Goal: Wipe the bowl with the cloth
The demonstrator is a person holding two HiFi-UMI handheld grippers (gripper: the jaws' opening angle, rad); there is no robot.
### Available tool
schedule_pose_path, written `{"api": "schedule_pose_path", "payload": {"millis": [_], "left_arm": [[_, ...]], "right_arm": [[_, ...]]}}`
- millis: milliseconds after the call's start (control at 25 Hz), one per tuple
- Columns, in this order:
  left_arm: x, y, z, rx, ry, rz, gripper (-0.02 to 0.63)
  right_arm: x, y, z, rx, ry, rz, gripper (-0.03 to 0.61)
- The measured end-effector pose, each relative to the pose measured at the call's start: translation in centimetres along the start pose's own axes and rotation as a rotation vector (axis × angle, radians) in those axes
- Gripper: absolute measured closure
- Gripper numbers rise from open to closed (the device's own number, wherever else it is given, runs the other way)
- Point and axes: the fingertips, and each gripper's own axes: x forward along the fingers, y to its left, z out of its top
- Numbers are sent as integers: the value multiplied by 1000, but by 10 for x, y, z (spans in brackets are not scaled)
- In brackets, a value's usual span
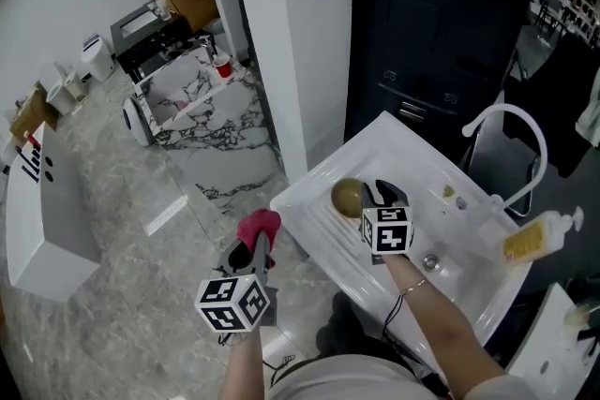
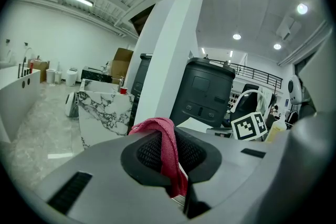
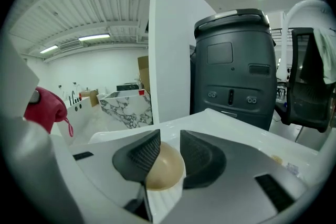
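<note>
A tan bowl lies upside down on the ribbed drainboard of a white sink. My right gripper is at the bowl's right side. In the right gripper view the bowl shows just past the spread jaws of the right gripper; the left pad overlaps it, and a gap stays between the pads. My left gripper hovers left of the sink, over the floor, shut on a red cloth. In the left gripper view the cloth drapes between the pads of the left gripper.
A curved white faucet and a yellow soap bottle stand at the sink's right. A dark bin sits behind the sink, a white pillar to its left. A marble counter lies farther left on the grey floor.
</note>
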Motion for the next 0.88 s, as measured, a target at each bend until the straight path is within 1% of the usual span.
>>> {"api": "schedule_pose_path", "payload": {"millis": [280,600,880], "left_arm": [[-10,-9,-5,12,-5,-3,571],[-25,-17,-11,39,-13,-7,571],[-35,-21,-13,65,-21,-2,571]], "right_arm": [[-50,19,26,-23,-113,60,465],[-115,46,38,21,-193,162,474],[-158,57,41,21,-248,186,538]]}}
